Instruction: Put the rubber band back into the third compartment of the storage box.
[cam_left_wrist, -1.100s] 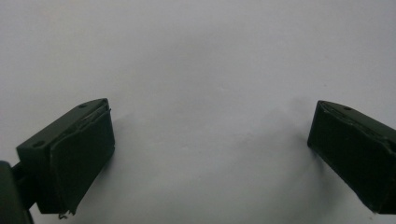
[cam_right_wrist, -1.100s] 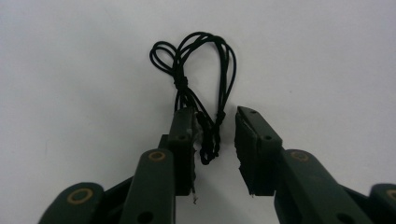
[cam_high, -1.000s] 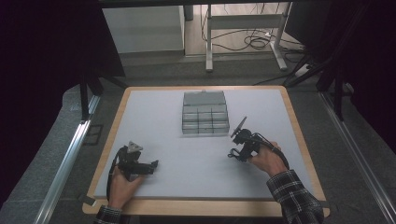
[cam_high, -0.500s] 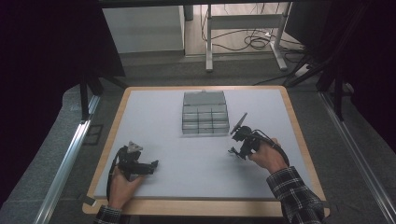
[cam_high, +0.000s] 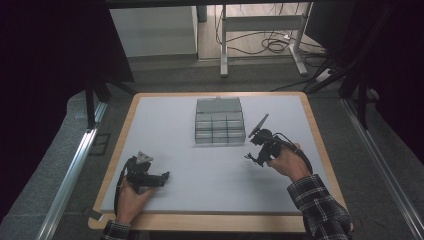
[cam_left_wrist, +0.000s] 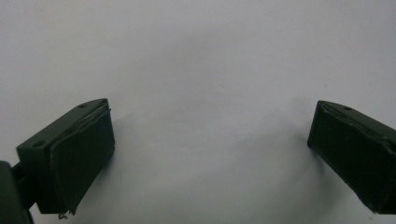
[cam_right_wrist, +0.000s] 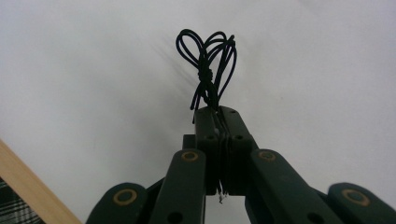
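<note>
My right hand-held gripper (cam_right_wrist: 219, 112) pinches a bundle of thin black cord (cam_right_wrist: 208, 60), my left hand-held gripper (cam_left_wrist: 210, 154) waits wide open, and next comes the compartment box (cam_high: 220, 121).

no readable text, labels, numbers or signs

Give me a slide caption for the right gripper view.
Right gripper shut on a knotted bundle of thin black cord, loops fanning out above a white table.

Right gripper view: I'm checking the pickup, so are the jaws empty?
No: the right gripper is shut on a bundle of thin black cord, whose loops stick out above the jaws.
</note>
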